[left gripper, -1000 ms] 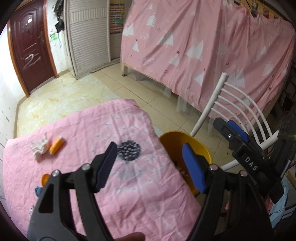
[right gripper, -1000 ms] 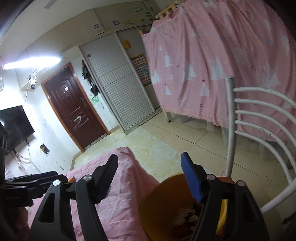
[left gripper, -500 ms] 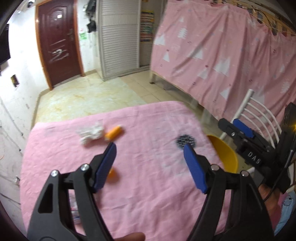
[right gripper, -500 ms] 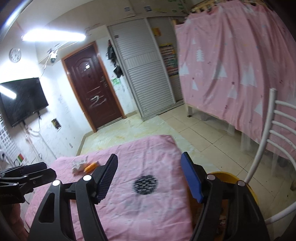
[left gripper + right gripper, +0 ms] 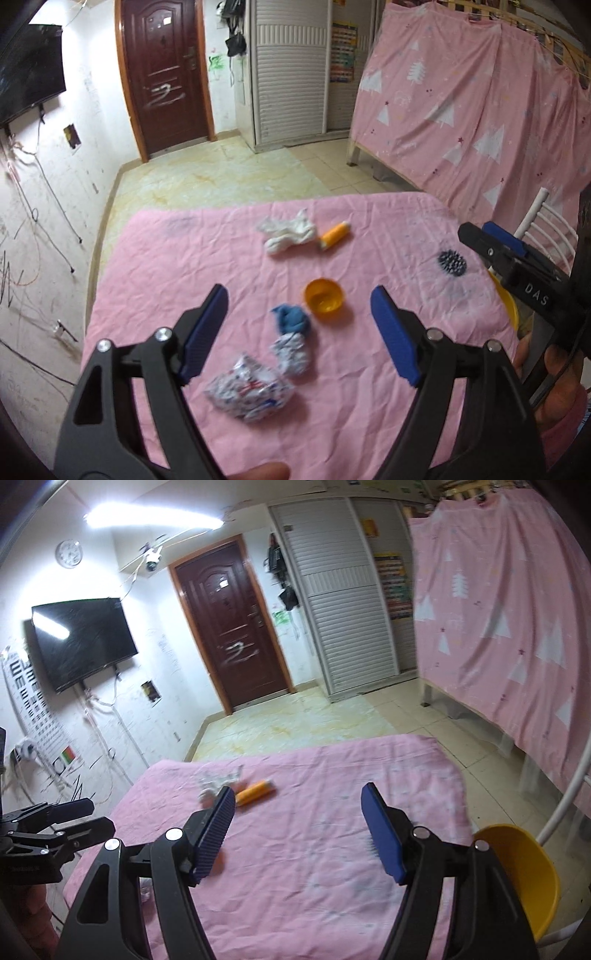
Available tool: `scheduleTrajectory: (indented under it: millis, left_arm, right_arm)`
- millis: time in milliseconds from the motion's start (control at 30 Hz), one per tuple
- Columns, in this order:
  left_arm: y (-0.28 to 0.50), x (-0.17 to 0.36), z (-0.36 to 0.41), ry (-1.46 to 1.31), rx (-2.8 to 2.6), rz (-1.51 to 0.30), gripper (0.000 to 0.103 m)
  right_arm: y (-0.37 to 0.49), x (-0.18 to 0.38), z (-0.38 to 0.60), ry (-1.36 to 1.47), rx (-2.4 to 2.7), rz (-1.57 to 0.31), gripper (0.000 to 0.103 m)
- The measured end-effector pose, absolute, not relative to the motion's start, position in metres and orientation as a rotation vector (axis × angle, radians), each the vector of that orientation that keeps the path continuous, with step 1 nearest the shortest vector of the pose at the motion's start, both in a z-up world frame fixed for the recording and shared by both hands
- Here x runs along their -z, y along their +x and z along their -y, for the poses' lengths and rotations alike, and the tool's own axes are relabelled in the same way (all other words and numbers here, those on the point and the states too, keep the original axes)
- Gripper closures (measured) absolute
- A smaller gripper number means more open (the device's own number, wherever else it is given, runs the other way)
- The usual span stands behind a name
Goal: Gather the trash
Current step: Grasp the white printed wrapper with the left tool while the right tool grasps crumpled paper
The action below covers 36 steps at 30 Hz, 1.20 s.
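Note:
Trash lies on the pink-covered table (image 5: pixel 155 258): a white crumpled tissue (image 5: pixel 288 234), an orange tube (image 5: pixel 333 236), an orange cap (image 5: pixel 325 301), a blue wad (image 5: pixel 293 319) and two crumpled printed wrappers (image 5: pixel 251 393). My left gripper (image 5: pixel 299 332) hovers above the blue wad and cap, its jaws opening, nothing pressed between them. My right gripper (image 5: pixel 299 834) is open and empty over the table (image 5: pixel 332 768); the orange tube (image 5: pixel 255 792) lies beyond its left finger. A yellow bin (image 5: pixel 517 871) sits at the table's right edge, partly hidden in the left wrist view.
A white slatted chair (image 5: pixel 569 797) stands behind the bin. A dark round mark (image 5: pixel 452 262) is on the cloth near the right edge. A pink curtain (image 5: pixel 461 110) hangs at the right; tiled floor, a brown door (image 5: pixel 166 74) and a wall TV (image 5: pixel 81 638) lie beyond.
Both grippers have swung left from over the yellow bin to over the table. The trash now lies under the left gripper, whose jaws stand a little wider.

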<state>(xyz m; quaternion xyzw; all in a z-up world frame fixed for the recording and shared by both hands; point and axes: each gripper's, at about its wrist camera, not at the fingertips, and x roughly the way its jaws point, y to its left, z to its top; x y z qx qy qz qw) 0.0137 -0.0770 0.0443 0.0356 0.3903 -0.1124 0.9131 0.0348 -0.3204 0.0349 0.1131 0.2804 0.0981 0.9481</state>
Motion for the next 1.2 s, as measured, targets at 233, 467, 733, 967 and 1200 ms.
scheduleTrajectory:
  millis: [233, 467, 733, 967, 1200]
  left_arm:
    - [0.003, -0.014, 0.048, 0.105, 0.239, -0.864, 0.027]
    - [0.005, 0.016, 0.036, 0.106, 0.269, -0.942, 0.027]
    - [0.01, 0.048, 0.033, 0.129, 0.297, -0.988, 0.023]
    - [0.009, 0.049, 0.019, 0.067, 0.339, -0.985, 0.053]
    - [0.011, 0.035, -0.017, -0.019, 0.278, -0.946, 0.053]
  right_arm:
    - [0.035, -0.033, 0.291, 0.197, -0.282, -0.595, 0.039]
    - [0.031, -0.021, 0.249, 0.147, -0.362, -0.644, 0.039]
    - [0.029, -0.006, 0.219, 0.11, -0.401, -0.7, 0.039]
    - [0.03, 0.002, 0.197, 0.089, -0.426, -0.739, 0.039]
    - [0.032, 0.019, 0.166, 0.09, -0.508, -0.826, 0.039]
